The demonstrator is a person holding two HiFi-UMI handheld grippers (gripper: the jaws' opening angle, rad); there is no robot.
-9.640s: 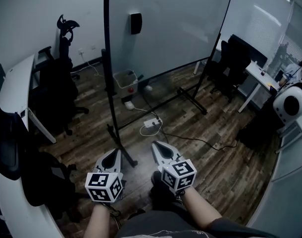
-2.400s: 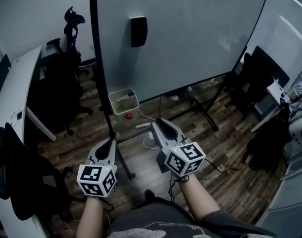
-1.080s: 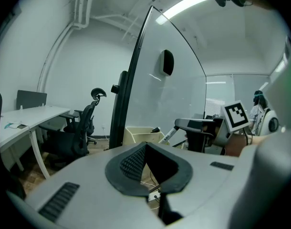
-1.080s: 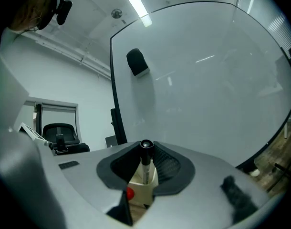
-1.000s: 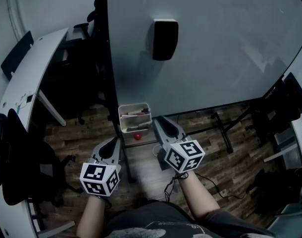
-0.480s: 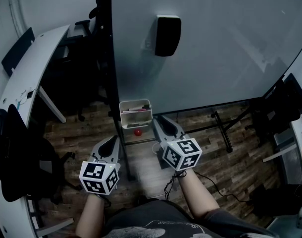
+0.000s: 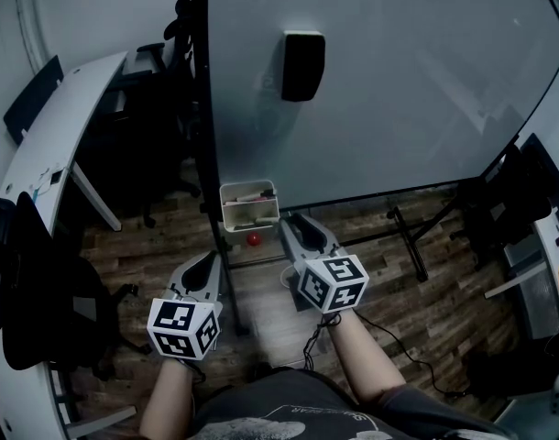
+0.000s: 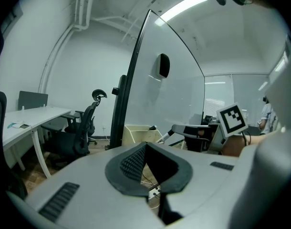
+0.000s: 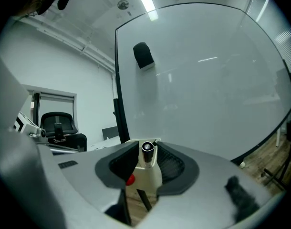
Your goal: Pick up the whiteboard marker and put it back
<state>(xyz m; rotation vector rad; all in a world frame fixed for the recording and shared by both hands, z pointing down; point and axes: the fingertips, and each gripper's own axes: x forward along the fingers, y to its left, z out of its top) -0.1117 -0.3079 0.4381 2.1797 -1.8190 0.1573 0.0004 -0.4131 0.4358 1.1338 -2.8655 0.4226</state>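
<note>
The right gripper [image 9: 147, 143] has just been opening its jaws, and they now stand apart, released, with the dark round end of the whiteboard marker [image 9: 147, 148] showing between them; a slim gap shows on its left side, and the pads do not seem to press on it. The marker rests in a cream tray [image 9: 150, 174], with a small red thing [image 9: 130, 179] just below to the left. From the head view this gripper [image 7: 298, 225] points at the tray's [image 7: 225, 204] near right corner, just short of it, and the tray hangs at the foot of the whiteboard [image 7: 399, 90] beside its black post. The red thing [image 7: 253, 239] lies under the tray, and a black eraser [image 7: 302, 65] sticks to the board higher up. The left gripper [image 8: 145, 146] is clenched on nothing, its tips meeting, and it [image 7: 206, 264] hangs back to the left of the post, well short of the tray. Around them are the wooden floor [image 7: 417, 273], a white counter [image 7: 50, 145] at the left and dark office chairs [image 7: 41, 301].
</note>
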